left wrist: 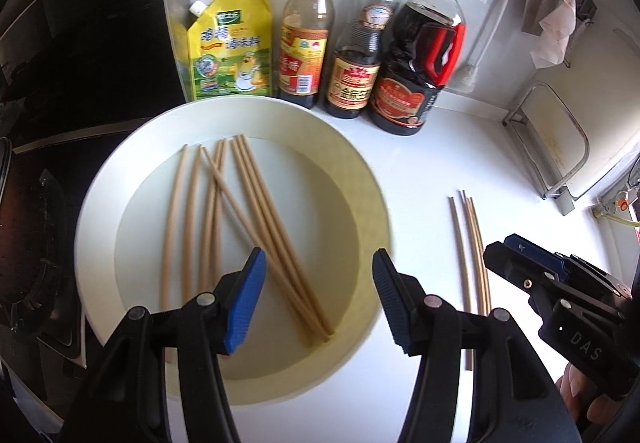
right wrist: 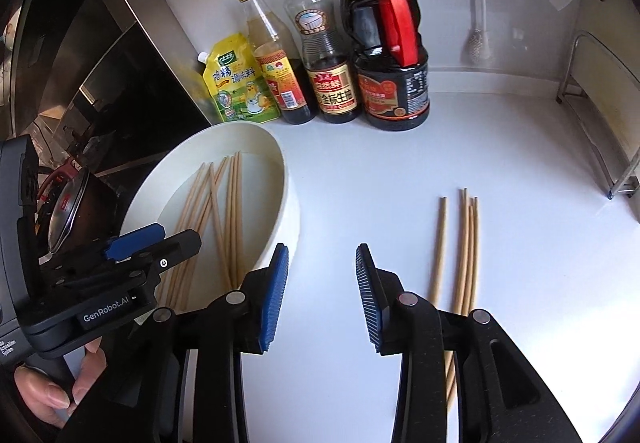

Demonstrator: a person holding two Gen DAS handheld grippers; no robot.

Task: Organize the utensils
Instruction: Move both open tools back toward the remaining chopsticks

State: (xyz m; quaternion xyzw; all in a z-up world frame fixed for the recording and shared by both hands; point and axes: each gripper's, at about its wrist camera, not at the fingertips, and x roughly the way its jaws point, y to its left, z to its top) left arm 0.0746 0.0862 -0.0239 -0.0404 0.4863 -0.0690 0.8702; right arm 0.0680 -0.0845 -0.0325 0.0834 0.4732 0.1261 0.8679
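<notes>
The left tool (left wrist: 318, 299) is held tilted steeply down over the near rim of the bowl (left wrist: 360, 179); its blue pads (left wrist: 245, 303) stand apart with nothing between them. The right tool (right wrist: 322, 295) is angled down the same way over bare table (right wrist: 400, 171), between the bowl and the loose chopsticks (right wrist: 466, 243); its jaws are also parted, somewhat less widely, and empty. A hand (right wrist: 52, 391) is seen wrapped round the left tool's grip at the lower left of the right wrist view. In the left wrist view the right tool appears at the lower right edge, just beside the loose chopsticks.

Most chopsticks (left wrist: 240, 211) lie inside the bowl, roughly parallel, one crossed over the others. Four more are laid side by side on the table to the right of the bowl, well apart from it.

Behind the bowl a row is set against the wall: a yellow pouch (left wrist: 230, 47), two yellow-capped bottles (left wrist: 306, 31) and a dark jug (left wrist: 420, 59) with a red handle. The bowl's far rim comes close to the pouch. To the left the bowl is bounded by a black stove (left wrist: 40, 243); to the right a metal rack (left wrist: 552, 139) stands against the wall. Open white table is left between bowl and rack, occupied only by the four chopsticks.
</notes>
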